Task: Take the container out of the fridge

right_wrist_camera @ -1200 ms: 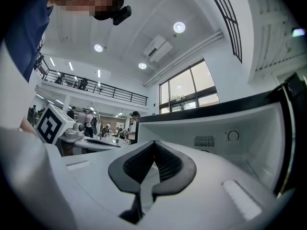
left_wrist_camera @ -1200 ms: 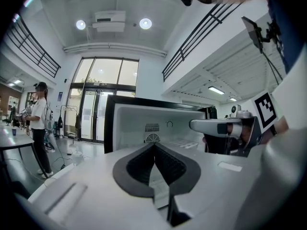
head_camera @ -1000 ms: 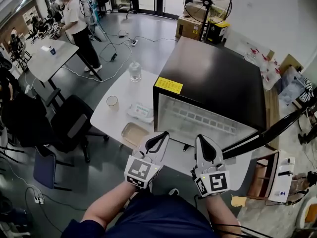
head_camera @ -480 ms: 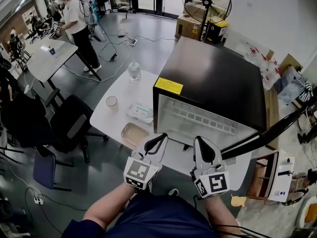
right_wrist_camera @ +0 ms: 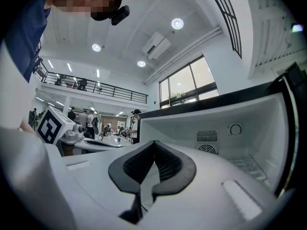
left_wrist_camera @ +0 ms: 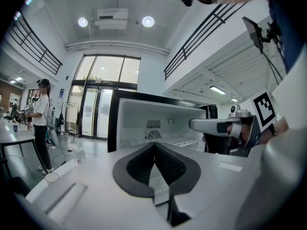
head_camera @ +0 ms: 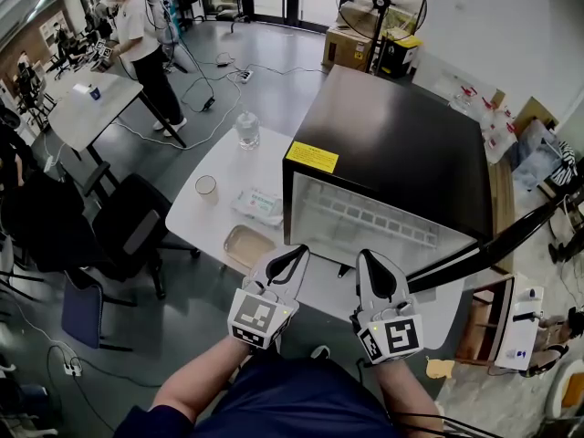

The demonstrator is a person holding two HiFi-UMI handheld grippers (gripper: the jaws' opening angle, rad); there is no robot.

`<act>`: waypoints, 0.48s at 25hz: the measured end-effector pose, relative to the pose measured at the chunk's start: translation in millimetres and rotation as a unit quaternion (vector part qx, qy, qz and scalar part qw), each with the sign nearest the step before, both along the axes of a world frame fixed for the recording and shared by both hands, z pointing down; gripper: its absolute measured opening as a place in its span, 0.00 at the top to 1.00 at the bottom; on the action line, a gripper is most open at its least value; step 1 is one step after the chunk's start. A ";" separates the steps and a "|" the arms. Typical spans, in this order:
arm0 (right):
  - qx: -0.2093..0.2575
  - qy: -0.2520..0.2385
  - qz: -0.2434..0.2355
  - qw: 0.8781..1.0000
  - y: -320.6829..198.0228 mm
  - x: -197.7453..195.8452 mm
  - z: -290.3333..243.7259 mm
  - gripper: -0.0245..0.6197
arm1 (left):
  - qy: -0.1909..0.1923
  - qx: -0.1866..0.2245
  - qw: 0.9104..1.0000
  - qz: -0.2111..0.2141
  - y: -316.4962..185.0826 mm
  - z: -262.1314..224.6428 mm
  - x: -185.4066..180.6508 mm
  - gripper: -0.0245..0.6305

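Both grippers are held level, side by side, at the near edge of the white table [head_camera: 219, 162], pointing into the open black fridge [head_camera: 401, 144].

Left gripper [head_camera: 295, 248]: jaws closed tip to tip, nothing btwn them; its own view [left_wrist_camera: 154, 145] confirms this. Right gripper [head_camera: 372, 255]: same, jaws together and empty [right_wrist_camera: 154, 143]. Each one shows at the edge of the other's view.

The fridge sits on the right part of the table. Its door [head_camera: 511, 235] is swung out to the right. The inside is white w/ a wire shelf [head_camera: 374, 217] across it and a round vent on the back wall [left_wrist_camera: 152, 134]. A yellow label [head_camera: 311, 157] is on the top front corner, left side.

The container [head_camera: 248, 245] is a clear, shallow, rectangular one. It is outside the fridge, lying flat on the table left of the fridge opening, just beyond and left of the left gripper's tips and not touching them.

Other items on the table, left of the fridge:
- Wipes pack [head_camera: 259, 206], just far of the container.
- Paper cup [head_camera: 207, 187], upright, further left.
- Water bottle [head_camera: 247, 130], upright, at the far edge.

A black office chair [head_camera: 128, 226] stands on the floor left of the table. Far left, a person [head_camera: 137, 35] stands by another table.
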State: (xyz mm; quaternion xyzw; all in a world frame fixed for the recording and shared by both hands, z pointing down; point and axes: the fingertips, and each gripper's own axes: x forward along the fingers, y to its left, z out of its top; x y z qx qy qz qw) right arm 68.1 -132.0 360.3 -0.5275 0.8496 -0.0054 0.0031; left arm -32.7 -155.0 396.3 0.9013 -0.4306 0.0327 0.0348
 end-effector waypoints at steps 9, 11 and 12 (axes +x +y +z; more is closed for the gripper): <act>0.001 0.003 0.002 1.000 2.2 -3.9 -1.2 0.95 | 0.001 -0.001 1.000 0.003 0.4 0.2 -2.8 0.96; 0.002 0.003 0.002 1.000 3.6 -5.2 -0.9 0.95 | 0.003 -0.003 1.000 0.003 1.1 2.2 -3.4 0.96; 0.002 0.003 0.002 1.000 3.9 -5.6 -0.5 0.95 | 0.003 -0.005 1.000 0.004 1.2 3.2 -3.6 0.96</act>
